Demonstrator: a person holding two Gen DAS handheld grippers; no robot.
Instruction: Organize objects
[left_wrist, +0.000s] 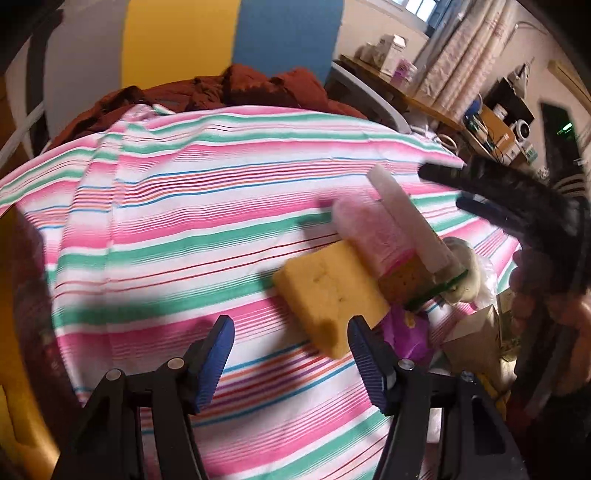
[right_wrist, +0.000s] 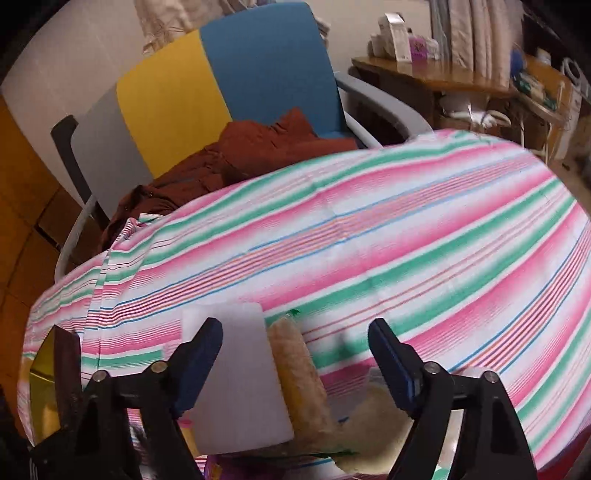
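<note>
Both pairs of tongs hover wide apart and empty above a table (left_wrist: 177, 206) draped in a pink, green and white striped cloth. In the left wrist view, the left tongs (left_wrist: 291, 354) frame the near end of a yellow sponge (left_wrist: 325, 291), which lies at the table's right edge in a row of upright cleaning pads: a pink sponge (left_wrist: 365, 229), a brown scourer (left_wrist: 400, 280) and a white foam block (left_wrist: 402, 214) stand side by side just beyond it. The right tongs (left_wrist: 439, 186) reach in from the far right, blurred. In the right wrist view, the right tongs (right_wrist: 295, 339) hang over the same pile, the white foam block (right_wrist: 240, 369) beside the left finger and the scourer (right_wrist: 299, 373) between the fingers, untouched. A rust-red garment (right_wrist: 240, 155) lies on the chair (right_wrist: 221, 81) beyond the table.
</note>
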